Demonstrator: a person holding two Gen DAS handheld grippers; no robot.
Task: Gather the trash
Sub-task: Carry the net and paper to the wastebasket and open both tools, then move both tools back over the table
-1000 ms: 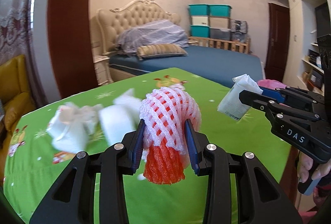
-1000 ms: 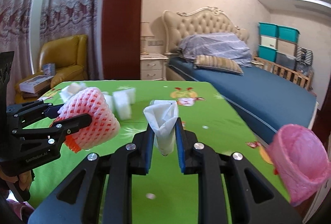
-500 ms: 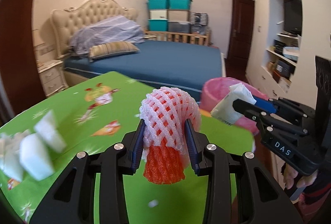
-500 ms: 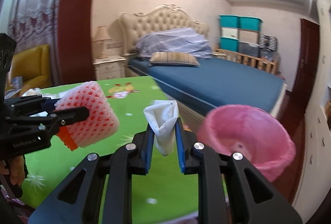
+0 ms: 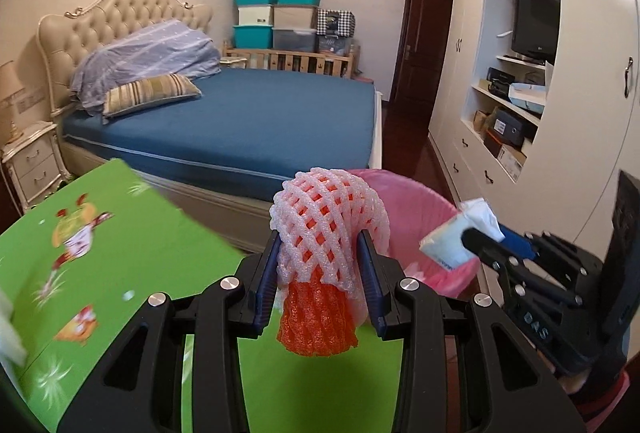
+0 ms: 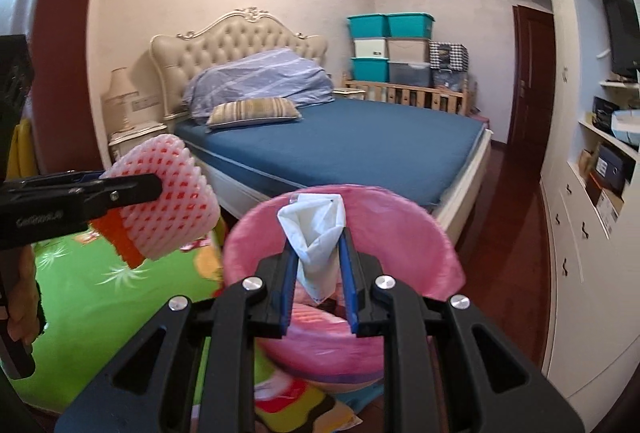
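1. Your left hand-held gripper (image 5: pixel 318 277) is clenched on the foam net (image 5: pixel 328 229): pink-white mesh sleeve over an orange one, pinched between both blue pads, orange end hanging below them.
2. In the right wrist view that net (image 6: pixel 168 205) sits left of the bin (image 6: pixel 404 229), above the desk (image 6: pixel 100 297) edge, not over the bin opening.
3. Your right hand-held gripper (image 6: pixel 318 275) is grasping the tissue (image 6: pixel 316 233), a crumpled white wad standing up between the pads.
4. The tissue is lined up in front of the bin's mouth in the right wrist view; whether it is actually above the opening, I cannot tell.
5. The left wrist view shows the tissue (image 5: pixel 460 237) at the bin's (image 5: pixel 424 217) right rim, with the right hand-held gripper (image 5: pixel 472 239) coming in from the right.
6. The bin has a pink liner and stands on the floor just off the desk (image 5: pixel 104 253) corner, between desk and bed (image 5: pixel 248 121).
7. Some pink stuff lies inside the bin; too blurred to identify.
8. Desk has a green cartoon-print cover.
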